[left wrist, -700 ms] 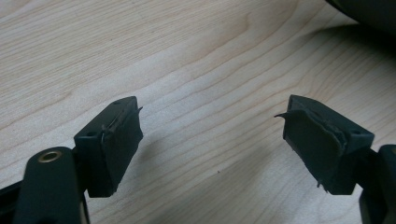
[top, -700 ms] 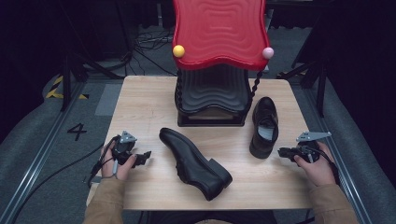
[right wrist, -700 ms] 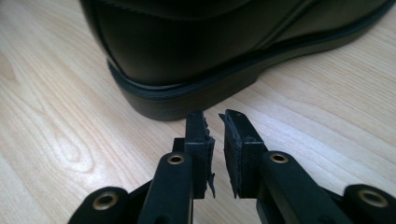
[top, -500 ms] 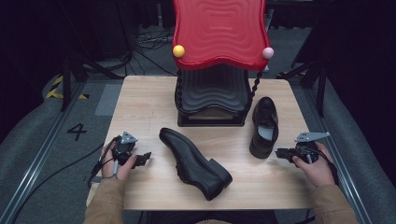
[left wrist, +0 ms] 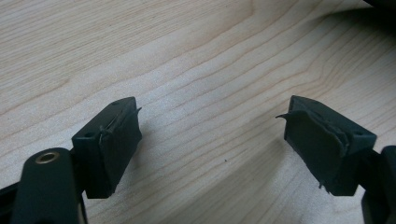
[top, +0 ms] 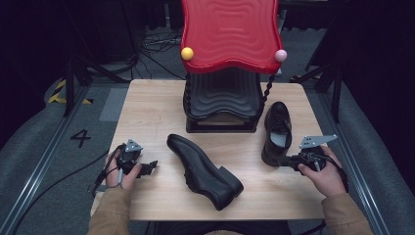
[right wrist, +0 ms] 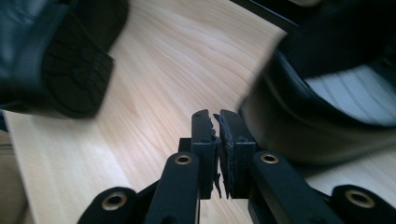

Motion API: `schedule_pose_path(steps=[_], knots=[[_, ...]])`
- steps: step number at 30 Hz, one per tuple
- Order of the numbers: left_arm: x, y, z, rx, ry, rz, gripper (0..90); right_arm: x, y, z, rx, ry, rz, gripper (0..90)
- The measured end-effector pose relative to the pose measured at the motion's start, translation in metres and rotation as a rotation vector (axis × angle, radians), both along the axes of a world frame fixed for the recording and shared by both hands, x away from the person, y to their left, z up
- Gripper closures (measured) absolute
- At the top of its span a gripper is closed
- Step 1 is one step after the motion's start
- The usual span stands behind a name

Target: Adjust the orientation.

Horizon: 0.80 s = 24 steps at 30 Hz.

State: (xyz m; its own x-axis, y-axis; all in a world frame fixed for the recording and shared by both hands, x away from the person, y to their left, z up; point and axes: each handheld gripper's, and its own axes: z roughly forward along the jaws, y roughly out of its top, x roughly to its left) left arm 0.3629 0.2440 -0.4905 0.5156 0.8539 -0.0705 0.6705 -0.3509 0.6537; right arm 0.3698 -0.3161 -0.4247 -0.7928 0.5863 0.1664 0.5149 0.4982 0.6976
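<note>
Shoe (top: 276,132) upright beside right tongs (top: 286,161) (jaws together, empty).

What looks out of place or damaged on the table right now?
The near shoe lies tipped on its side, angled across the table, while the other shoe stands upright beside the rack. The pads on the left gripper look frayed and peeling at their edges.

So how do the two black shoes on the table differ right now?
The middle shoe lies diagonally, toe toward the far left; the right shoe points straight away, showing its pale insole. The right gripper, jaws shut, sits by the right shoe's heel. Both are black leather dress shoes.
</note>
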Motion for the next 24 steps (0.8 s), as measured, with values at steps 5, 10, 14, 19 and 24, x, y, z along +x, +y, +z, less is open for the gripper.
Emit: schedule_pose_path(steps=[5, 10, 14, 19, 24], knots=[[-0.001, 0.0, -0.001, -0.002, -0.011, 0.006, 18.9, -0.002, 0.02, 0.008, 0.004, -0.008, 0.053, 86.1], [-0.002, -0.001, 0.0, 0.012, -0.011, 0.0, 18.9, -0.002, 0.045, 0.013, -0.007, -0.012, 0.114, 87.0], [-0.002, -0.001, -0.001, 0.004, -0.028, 0.01, 18.9, -0.003, 0.063, 0.016, -0.008, -0.011, 0.153, 87.3], [-0.003, -0.001, -0.001, 0.009, -0.033, 0.013, 19.1, -0.004, 0.083, 0.02, -0.004, 0.0, 0.198, 87.6], [-0.003, -0.001, -0.001, 0.009, -0.032, 0.014, 19.1, -0.007, 0.101, 0.021, -0.004, 0.006, 0.246, 87.9]])
